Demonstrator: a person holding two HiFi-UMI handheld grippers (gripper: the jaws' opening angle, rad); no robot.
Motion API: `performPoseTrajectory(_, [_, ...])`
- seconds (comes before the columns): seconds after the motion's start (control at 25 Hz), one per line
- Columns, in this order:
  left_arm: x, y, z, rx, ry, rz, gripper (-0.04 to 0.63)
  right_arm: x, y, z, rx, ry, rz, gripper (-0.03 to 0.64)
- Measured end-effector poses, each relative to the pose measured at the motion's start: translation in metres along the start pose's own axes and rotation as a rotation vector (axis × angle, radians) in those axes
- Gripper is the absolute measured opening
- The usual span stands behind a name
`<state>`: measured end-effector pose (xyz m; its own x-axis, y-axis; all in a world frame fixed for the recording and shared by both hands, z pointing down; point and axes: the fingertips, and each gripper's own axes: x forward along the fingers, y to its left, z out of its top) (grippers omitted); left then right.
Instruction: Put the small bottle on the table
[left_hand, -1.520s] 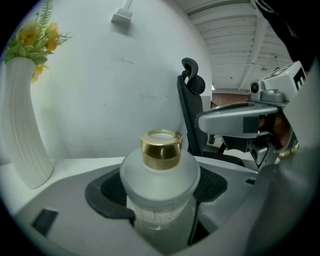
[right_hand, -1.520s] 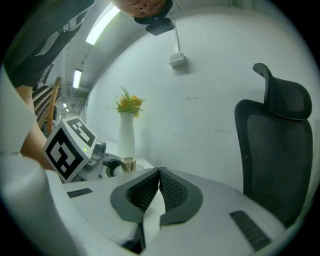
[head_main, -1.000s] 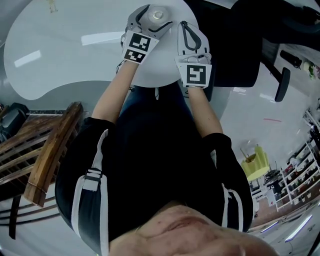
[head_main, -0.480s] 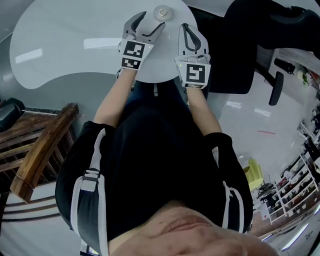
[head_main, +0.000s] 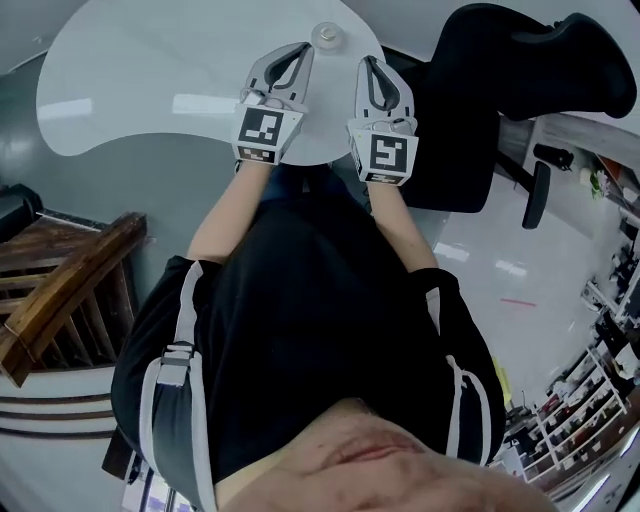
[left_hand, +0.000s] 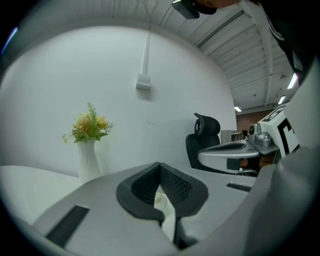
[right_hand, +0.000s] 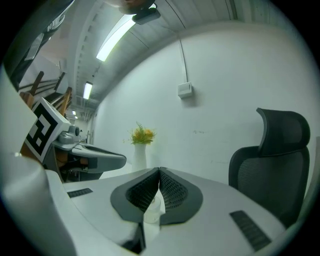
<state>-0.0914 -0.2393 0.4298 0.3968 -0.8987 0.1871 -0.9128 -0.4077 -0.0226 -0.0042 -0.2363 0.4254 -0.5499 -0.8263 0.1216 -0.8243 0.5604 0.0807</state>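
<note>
Small clear bottle with a round pale cap stands on the glossy white rounded tabletop, just beyond both claw tips and touching neither. The grey left claw, with ribbed black pads, is closed and empty. The matching right claw is also pressed together, holding nothing. A black mesh office chair stands beside the tabletop.

My matt grey plastic left tool has ribbed black pads; the rounded white worktop looks glossy.
</note>
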Motion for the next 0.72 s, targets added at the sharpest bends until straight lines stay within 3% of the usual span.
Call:
performPoseTrajectory(0.24, [-0.041, -0.011, 0.037, -0.029, -0.068, 0.067, 0.008, -0.029, 0.003, 0.028, 0.010, -0.033, 0.007, 0.023])
performPoseTrajectory(0.72, [-0.096, -0.024, 0.079, -0.045, -0.058, 0.101, 0.008, -0.072, 0.014, 0.079, 0.024, -0.082, -0.004, 0.023])
